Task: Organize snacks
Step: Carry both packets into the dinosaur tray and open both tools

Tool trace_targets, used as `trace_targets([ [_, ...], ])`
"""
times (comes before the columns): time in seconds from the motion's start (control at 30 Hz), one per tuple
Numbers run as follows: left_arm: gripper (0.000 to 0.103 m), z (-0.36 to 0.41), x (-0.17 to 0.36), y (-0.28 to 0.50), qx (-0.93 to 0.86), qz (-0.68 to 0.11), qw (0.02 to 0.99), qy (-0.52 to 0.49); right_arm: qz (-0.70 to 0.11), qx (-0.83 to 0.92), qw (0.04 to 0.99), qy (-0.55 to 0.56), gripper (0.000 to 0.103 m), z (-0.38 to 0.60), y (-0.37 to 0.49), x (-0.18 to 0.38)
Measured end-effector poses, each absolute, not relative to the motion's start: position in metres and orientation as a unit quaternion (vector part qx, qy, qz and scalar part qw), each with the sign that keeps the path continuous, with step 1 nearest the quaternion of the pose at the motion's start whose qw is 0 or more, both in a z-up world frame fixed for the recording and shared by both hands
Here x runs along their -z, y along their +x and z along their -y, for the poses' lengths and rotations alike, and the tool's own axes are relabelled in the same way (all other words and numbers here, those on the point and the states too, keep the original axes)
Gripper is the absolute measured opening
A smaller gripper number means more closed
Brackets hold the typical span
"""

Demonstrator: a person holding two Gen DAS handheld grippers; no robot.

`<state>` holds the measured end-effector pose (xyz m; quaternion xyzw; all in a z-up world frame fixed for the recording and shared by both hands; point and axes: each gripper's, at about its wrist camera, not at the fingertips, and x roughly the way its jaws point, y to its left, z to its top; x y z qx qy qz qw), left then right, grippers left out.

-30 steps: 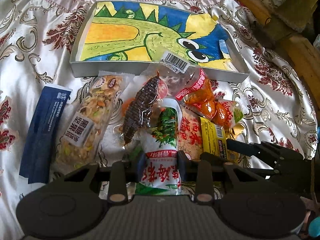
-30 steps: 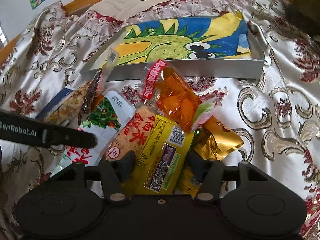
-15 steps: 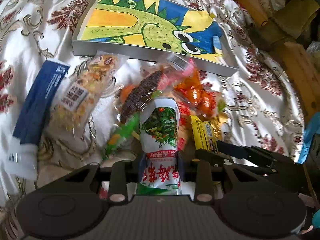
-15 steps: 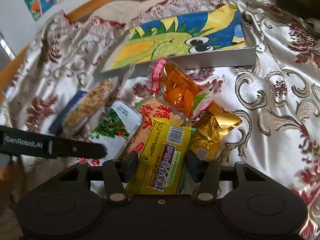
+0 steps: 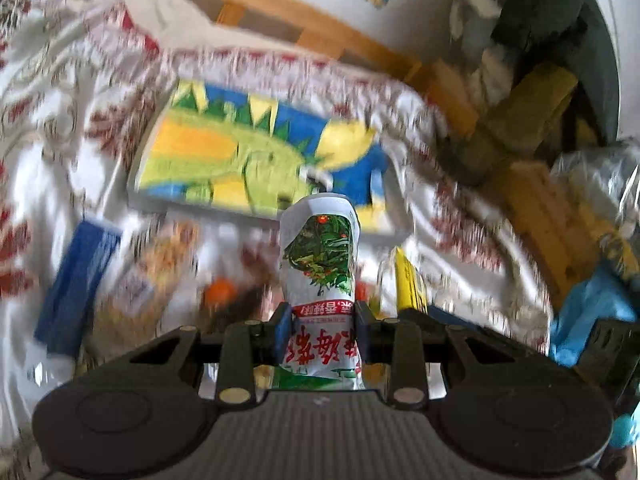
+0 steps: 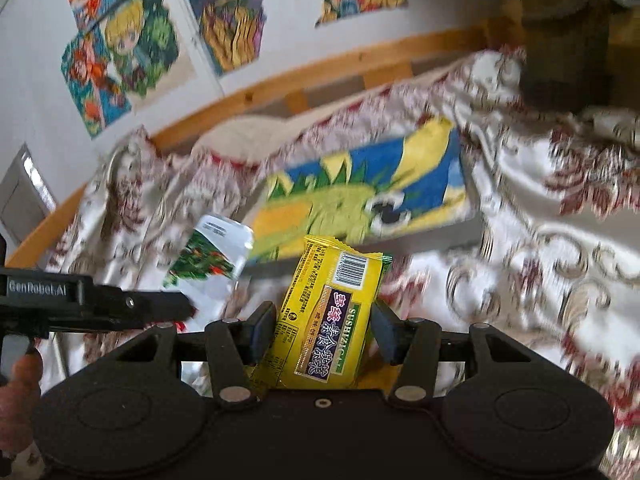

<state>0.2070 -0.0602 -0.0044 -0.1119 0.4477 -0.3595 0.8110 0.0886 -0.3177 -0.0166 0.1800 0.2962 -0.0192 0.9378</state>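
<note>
Holding one packet in each tool, I have both lifted clear of the heap so each can be carried alone without dragging its neighbours.

My left gripper (image 5: 322, 330) is clamped on the lower part of a white plastic snack pouch printed with green leaves and red characters (image 5: 320, 264); the pouch stands up ahead of the fingers, its sealed top edge farthest from me. I grip it low, I judge, so that the free end can go into the box first. My right gripper (image 6: 324, 332) is closed on a flat yellow foil packet with a purple label and a barcode (image 6: 334, 308), pinched across its width, the barcode end pointing away from me.

Ahead of both tools, beyond the held packets, lies the shallow grey box with a green dinosaur drawing on blue and yellow inside it (image 5: 256, 160), which I take to be the destination. Below and to the left of the left tool the remaining snacks rest on the white satin cloth with red floral pattern (image 5: 48, 184): a long dark blue packet (image 5: 78, 280) and a clear nut bar wrapper (image 5: 156, 276), both blurred. In the right view the left tool's black arm crosses the left edge with the white pouch past its tip.
</note>
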Motion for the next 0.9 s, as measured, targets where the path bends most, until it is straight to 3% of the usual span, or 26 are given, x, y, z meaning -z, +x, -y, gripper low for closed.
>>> trace_targets([
  [0.2, 0.036, 0.078, -0.011, 0.253, 0.319, -0.38, 0.857, -0.14, -0.242, 0.046, 0.957, 0.155, 0.054, 0.333, 0.121, 0.014],
  [0.47, 0.036, 0.085, 0.013, 0.323, 0.243, -0.339, 0.885, -0.206, -0.201, 0.07, 0.967, 0.137, 0.054, 0.346, 0.186, 0.02],
  [0.9, 0.036, 0.086, 0.058, 0.375, 0.186, -0.356, 0.892, -0.209, -0.268, 0.061, 0.958, 0.083, 0.054, 0.318, 0.281, 0.068],
])
